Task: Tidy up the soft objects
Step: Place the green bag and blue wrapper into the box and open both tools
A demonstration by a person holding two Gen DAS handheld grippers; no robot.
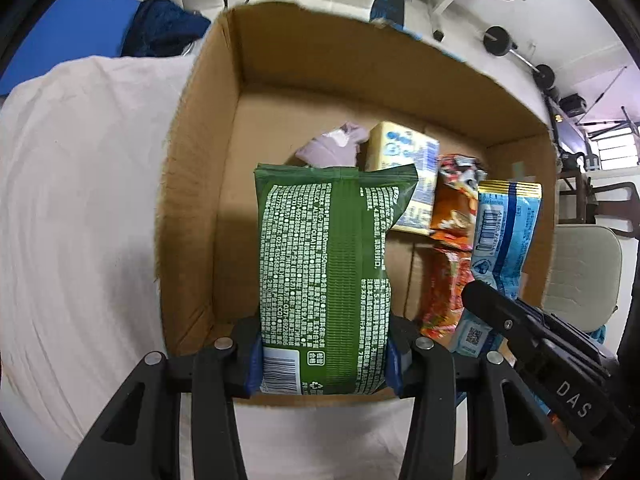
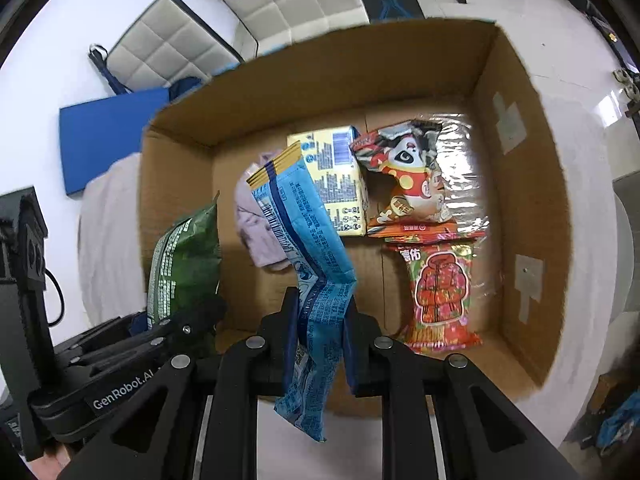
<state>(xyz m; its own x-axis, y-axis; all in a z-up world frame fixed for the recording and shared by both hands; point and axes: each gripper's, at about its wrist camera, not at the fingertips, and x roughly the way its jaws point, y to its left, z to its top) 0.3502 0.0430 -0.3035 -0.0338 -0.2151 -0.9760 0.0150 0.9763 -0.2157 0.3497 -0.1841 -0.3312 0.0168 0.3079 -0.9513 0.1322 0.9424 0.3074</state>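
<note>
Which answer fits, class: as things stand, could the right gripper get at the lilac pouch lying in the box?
Probably not yet. The right gripper is shut on the blue packet, which hangs across the lilac pouch in its view. The cardboard box is open-topped, so access is otherwise free.

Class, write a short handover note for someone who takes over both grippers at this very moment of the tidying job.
Left gripper: shut on the green packet, held over the cardboard box.
Right gripper: shut on the blue packet, also held above the box.
Done: yellow packet, panda snack bag, red snack bag and a pale purple soft item lie on the box floor.
Left: set down and release both held packets, probably in the bare left part.
</note>
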